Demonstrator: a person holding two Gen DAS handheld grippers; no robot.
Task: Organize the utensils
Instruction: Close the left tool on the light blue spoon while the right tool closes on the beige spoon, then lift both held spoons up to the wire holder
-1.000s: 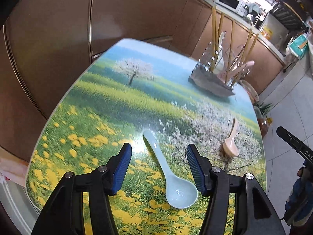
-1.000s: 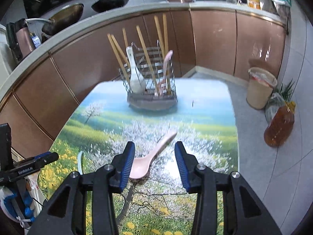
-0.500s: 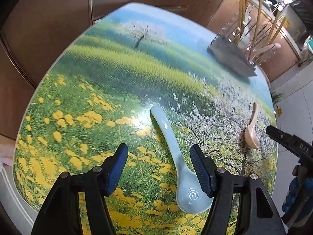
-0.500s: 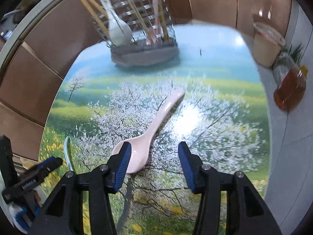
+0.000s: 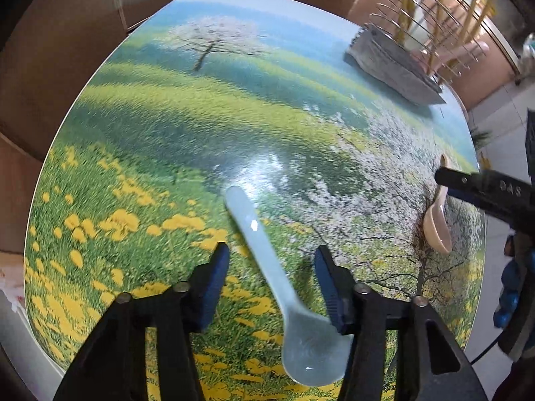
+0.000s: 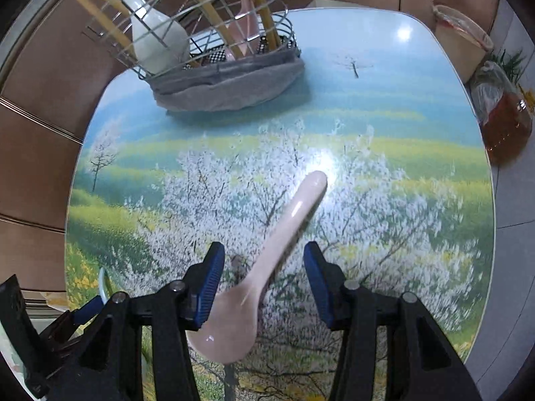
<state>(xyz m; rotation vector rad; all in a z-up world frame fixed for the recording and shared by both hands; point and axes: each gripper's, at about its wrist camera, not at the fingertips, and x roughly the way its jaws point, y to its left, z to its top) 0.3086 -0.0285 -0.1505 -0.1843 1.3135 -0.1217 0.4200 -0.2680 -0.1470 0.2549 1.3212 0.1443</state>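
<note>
A pale blue ceramic spoon (image 5: 267,267) lies on the landscape-printed table (image 5: 167,133), handle pointing away, bowl nearest me. My left gripper (image 5: 272,264) is open and straddles its handle. A pink ceramic spoon (image 6: 277,250) lies on the table; my right gripper (image 6: 260,260) is open around its handle. The pink spoon also shows at the right in the left wrist view (image 5: 436,227). A wire utensil basket (image 6: 220,63) at the table's far end holds chopsticks, a white spoon and a pink spoon.
Brown cabinet fronts (image 6: 40,100) run behind and left of the table. On the floor to the right stand a lined bin (image 6: 461,43) and an amber bottle (image 6: 505,127). The table's right edge (image 6: 491,200) drops to tiled floor.
Both grippers have dropped lower and moved forward over their spoons, so each spoon's handle now lies between the open fingers. The spoons have not moved.
</note>
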